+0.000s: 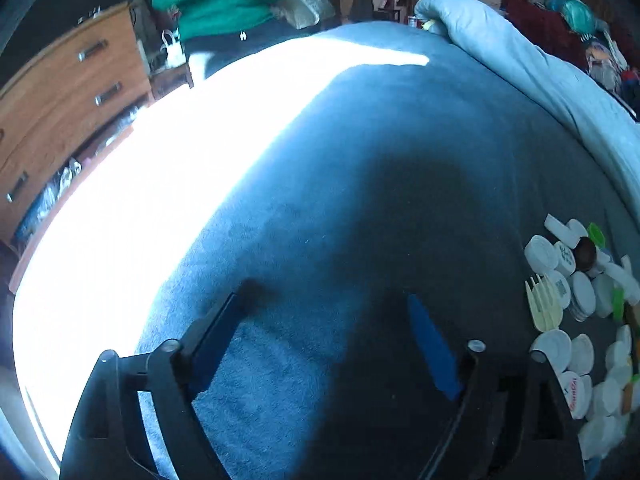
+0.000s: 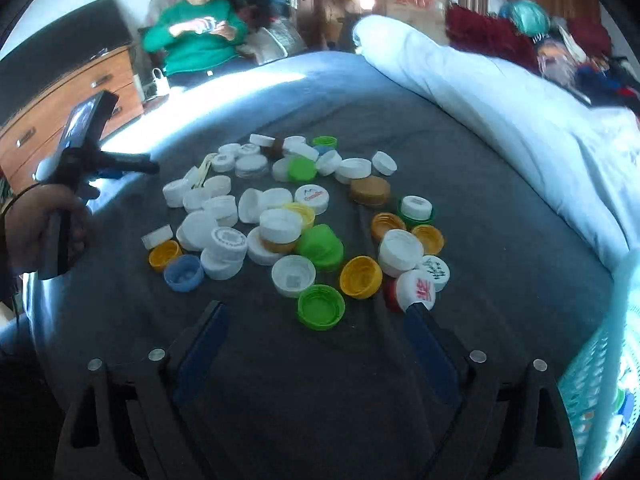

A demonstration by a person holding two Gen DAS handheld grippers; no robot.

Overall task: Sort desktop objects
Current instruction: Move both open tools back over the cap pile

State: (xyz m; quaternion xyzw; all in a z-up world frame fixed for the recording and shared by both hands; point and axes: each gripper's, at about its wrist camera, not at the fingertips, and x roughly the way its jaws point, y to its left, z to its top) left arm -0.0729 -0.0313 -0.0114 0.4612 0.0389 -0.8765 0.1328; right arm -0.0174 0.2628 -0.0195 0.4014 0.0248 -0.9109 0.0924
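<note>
Plastic bottle caps [image 2: 296, 216], white, green, yellow, heaped on grey bed blanket [image 2: 500, 240]. Green ribbed cap [image 2: 321, 306] nearest, just ahead of our right gripper [image 2: 316, 314], jaws apart, empty. Left gripper [image 1: 332, 300] beside heap, jaws apart. We should straddle one cap, avoiding neighbours.

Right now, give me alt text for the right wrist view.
The open right gripper hovers over a pile of bottle caps on a grey blanket, nothing between its fingers. The left gripper is at far left.
</note>
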